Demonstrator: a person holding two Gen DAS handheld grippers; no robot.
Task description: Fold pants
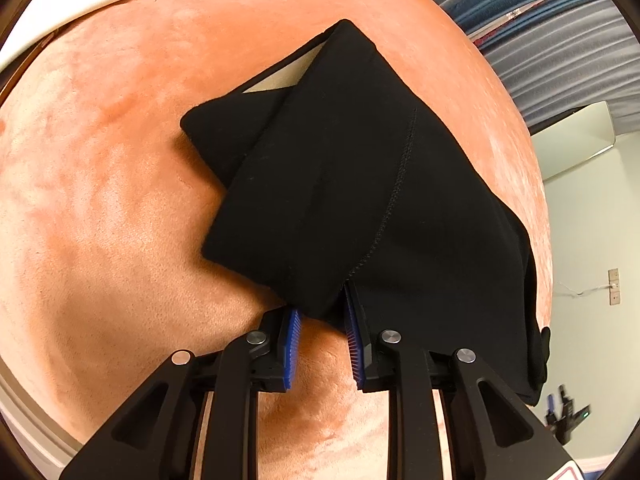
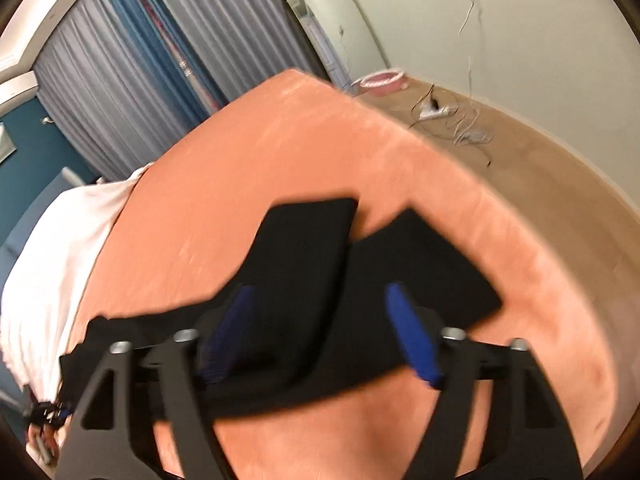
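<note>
Here, near the left gripper (image 1: 320, 326): jaws narrow, blue pads (image 1: 294, 334) close on a corner of the black pants (image 1: 352, 184); looks like a pinch on the hem, though the right pad is partly hidden under cloth. Could slip out if pulled sideways, because only a small corner is caught. Right gripper (image 2: 320, 332): jaws wide apart, holding nothing, hanging just above the pants; picture blurred. Risk here: closing too early, catching only the top layer and opening the fold. Farther out: pants lying folded in layers on the orange bed (image 1: 120, 160), one leg end sticking out past the other, so uneven edges if pressed flat now. Beyond, white sheet (image 2: 60, 240) and curtains (image 2: 120, 60).
</note>
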